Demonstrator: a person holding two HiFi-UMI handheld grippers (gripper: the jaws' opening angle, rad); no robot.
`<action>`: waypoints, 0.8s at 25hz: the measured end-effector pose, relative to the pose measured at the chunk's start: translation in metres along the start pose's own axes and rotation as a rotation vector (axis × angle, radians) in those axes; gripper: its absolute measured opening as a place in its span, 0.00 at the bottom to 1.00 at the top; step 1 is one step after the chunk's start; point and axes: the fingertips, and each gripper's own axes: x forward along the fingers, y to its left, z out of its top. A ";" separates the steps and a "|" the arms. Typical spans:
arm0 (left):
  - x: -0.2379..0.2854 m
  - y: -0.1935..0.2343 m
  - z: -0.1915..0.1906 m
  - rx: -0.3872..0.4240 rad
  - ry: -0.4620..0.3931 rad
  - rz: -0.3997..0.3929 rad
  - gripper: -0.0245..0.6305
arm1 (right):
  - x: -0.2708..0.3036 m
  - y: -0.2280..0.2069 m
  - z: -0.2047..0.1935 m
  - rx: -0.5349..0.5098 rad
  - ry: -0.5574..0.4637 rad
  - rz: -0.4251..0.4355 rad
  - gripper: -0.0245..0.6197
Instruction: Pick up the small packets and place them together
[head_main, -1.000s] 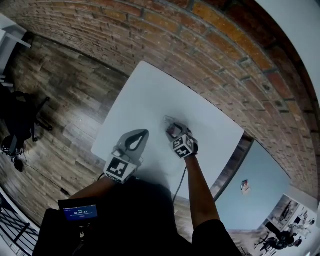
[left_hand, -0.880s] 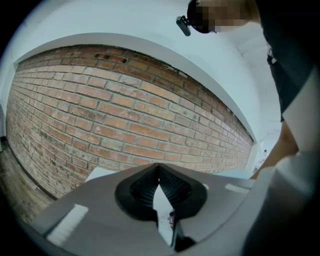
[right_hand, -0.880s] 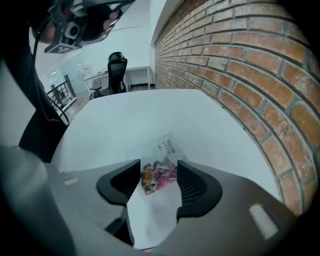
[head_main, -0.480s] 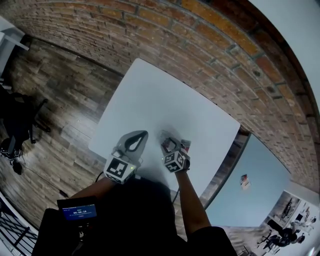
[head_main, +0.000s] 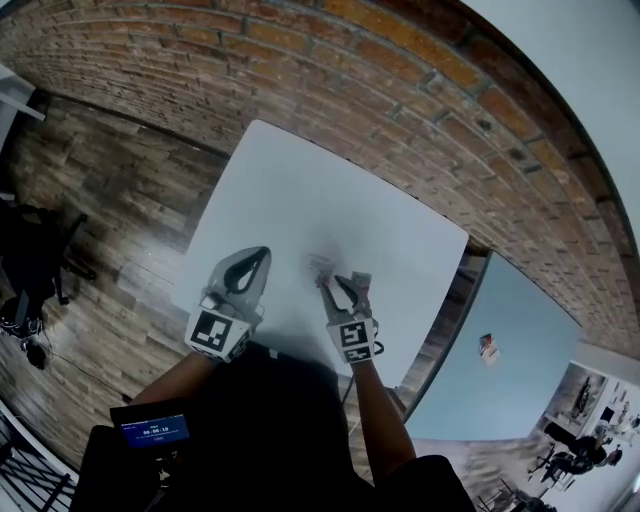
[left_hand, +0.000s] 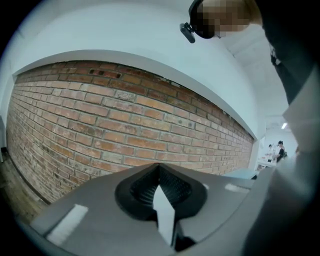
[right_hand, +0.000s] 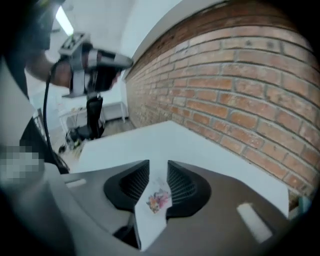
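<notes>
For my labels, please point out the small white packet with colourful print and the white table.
Small white packet with colourful print (right_hand: 159, 200): right gripper view, its printed middle.
White table (head_main: 300, 190): head view, bare top near the wall.

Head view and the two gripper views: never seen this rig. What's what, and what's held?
No robot: a person holds a claw in each hand. The head view looks down from their head onto a white table by a brick wall. Each gripper view rides on one claw and looks along it. The left claw is shut on a plain white packet. The right claw has just been closing and grips a packet with a coloured print, above the table.
</notes>
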 end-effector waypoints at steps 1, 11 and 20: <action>0.001 0.002 0.004 0.010 -0.004 -0.002 0.04 | -0.019 -0.004 0.017 0.063 -0.085 -0.024 0.15; 0.007 -0.029 0.020 0.013 -0.051 -0.109 0.04 | -0.161 -0.017 0.102 0.186 -0.473 -0.383 0.04; -0.075 -0.125 -0.002 0.078 -0.085 -0.111 0.04 | -0.269 0.027 0.079 0.140 -0.628 -0.410 0.04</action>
